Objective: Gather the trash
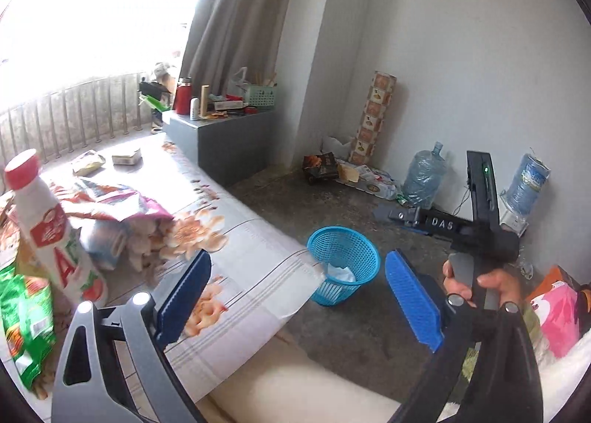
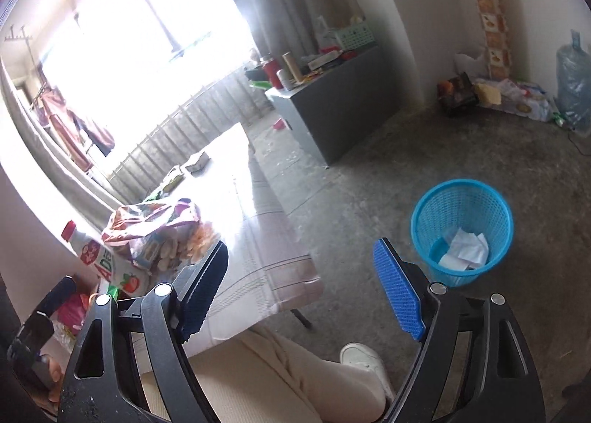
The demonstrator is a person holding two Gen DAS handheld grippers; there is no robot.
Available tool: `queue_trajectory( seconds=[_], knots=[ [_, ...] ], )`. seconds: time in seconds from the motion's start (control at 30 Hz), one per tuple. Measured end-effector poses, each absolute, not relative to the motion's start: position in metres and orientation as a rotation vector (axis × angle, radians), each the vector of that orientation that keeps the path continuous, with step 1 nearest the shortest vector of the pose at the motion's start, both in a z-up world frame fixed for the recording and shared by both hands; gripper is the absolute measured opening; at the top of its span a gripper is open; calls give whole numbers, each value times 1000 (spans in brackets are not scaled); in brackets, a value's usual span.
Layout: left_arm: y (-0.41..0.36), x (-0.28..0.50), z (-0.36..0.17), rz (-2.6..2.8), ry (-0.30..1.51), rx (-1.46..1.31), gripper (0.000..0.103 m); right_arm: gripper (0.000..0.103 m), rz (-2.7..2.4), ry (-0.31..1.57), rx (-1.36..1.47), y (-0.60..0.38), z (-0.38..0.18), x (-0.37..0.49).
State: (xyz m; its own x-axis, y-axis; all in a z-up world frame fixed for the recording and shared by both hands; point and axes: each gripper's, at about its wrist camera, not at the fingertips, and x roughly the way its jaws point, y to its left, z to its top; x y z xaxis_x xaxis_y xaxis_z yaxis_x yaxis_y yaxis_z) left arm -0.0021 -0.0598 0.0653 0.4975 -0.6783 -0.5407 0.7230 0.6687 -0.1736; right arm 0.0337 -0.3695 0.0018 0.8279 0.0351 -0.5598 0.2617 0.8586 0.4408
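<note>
A blue mesh trash basket [image 1: 343,265] stands on the floor beside the table, with white paper inside; it also shows in the right wrist view [image 2: 462,231]. My left gripper [image 1: 299,297] is open and empty above the table's corner. My right gripper [image 2: 301,293] is open and empty above the table edge; its body shows in the left wrist view [image 1: 480,223]. On the floral table [image 1: 258,238] lie a white bottle with a red cap [image 1: 51,227], a crumpled colourful snack bag [image 1: 110,201], a green wrapper [image 1: 26,323] and two small packets [image 1: 127,156].
A grey cabinet [image 1: 221,142] with clutter stands beyond the table. Water jugs [image 1: 424,175], a patterned roll [image 1: 373,116] and bags sit against the wall. A pink bag [image 1: 557,308] lies at right. The person's legs [image 2: 295,378] are below the grippers.
</note>
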Motion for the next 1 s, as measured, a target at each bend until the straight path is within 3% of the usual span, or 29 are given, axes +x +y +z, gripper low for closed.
queue_trajectory(
  seconds=[0.5,1.0],
  knots=[
    [97,18,45,-549,605,-104,93,77,211,716,455,-248,15,113],
    [111,70,61,-538,533,-151,93,73,528,836,1214,-248,-17,216]
  ],
)
